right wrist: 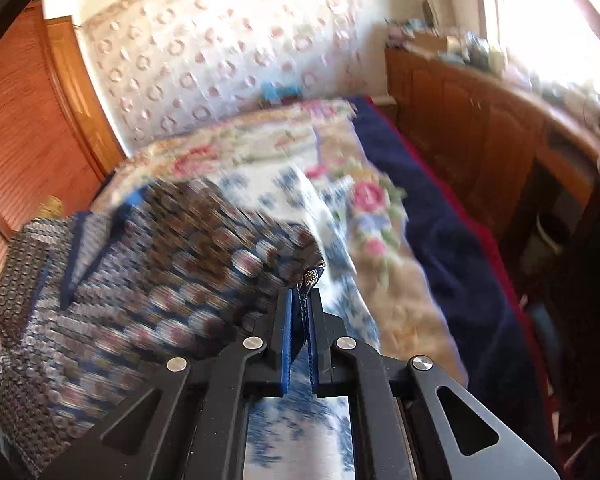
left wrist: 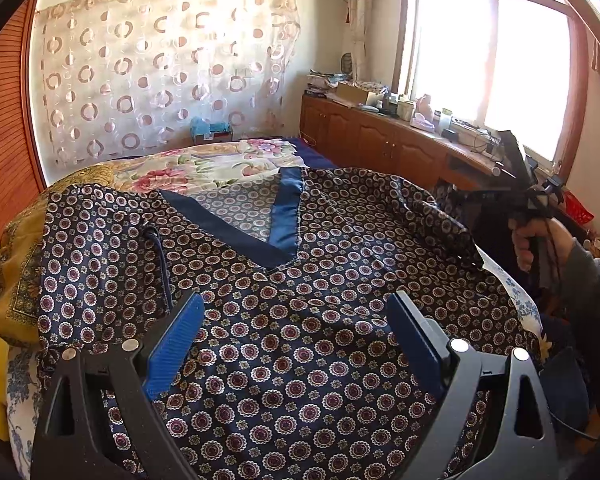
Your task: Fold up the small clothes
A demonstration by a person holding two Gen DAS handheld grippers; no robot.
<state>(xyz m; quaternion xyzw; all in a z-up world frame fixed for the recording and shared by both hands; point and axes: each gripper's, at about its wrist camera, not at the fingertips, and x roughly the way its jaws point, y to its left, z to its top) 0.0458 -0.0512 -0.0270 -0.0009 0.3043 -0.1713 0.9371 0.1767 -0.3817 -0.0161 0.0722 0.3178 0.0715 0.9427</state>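
Note:
A dark navy patterned top with a blue V-neck band lies spread on the bed. My left gripper hovers open just above its chest, blue pads wide apart, holding nothing. My right gripper is shut on the edge of the top's sleeve and lifts it; that view is motion-blurred, with the top to its left. The right gripper also shows in the left wrist view, held by a hand at the top's right sleeve.
The bed carries a floral quilt, a blue-and-white sheet and a yellow cloth at the left. A wooden cabinet with clutter runs under the window on the right. A wooden panel stands left.

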